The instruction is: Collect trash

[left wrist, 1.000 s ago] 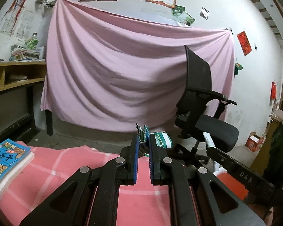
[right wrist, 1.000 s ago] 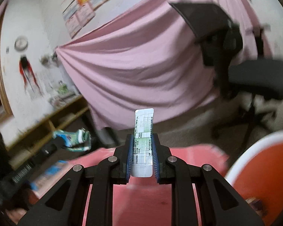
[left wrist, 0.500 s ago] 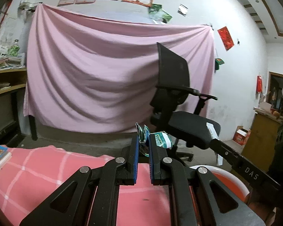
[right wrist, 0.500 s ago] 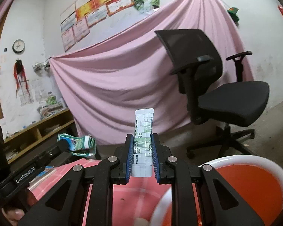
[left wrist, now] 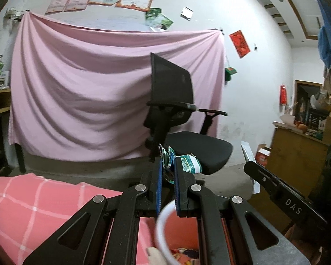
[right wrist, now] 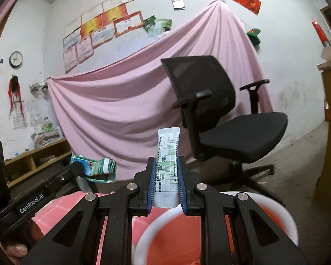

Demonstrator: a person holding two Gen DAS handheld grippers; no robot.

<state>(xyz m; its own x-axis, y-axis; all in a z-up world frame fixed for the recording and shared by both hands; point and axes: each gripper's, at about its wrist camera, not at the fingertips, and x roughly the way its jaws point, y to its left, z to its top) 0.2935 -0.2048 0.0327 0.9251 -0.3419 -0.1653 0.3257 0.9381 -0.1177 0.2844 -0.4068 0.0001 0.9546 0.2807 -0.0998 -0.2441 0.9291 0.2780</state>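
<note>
Holding: left gripper point(left wrist: 167, 170) – jaws pinching crumpled green wrapper point(left wrist: 188, 160)
Right gripper point(right wrist: 166, 184): jaws pinching white sachet point(right wrist: 167, 161)
Below: red bin point(right wrist: 284, 216), white rim – pink worktop point(left wrist: 33, 201)

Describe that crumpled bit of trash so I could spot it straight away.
Start at the big pink cloth draped over the back wall, then drop to the left claw reaching in from the left. Pinched in it is the crumpled green-and-white wrapper; the right claw holds a flat white printed sachet instead.
</note>
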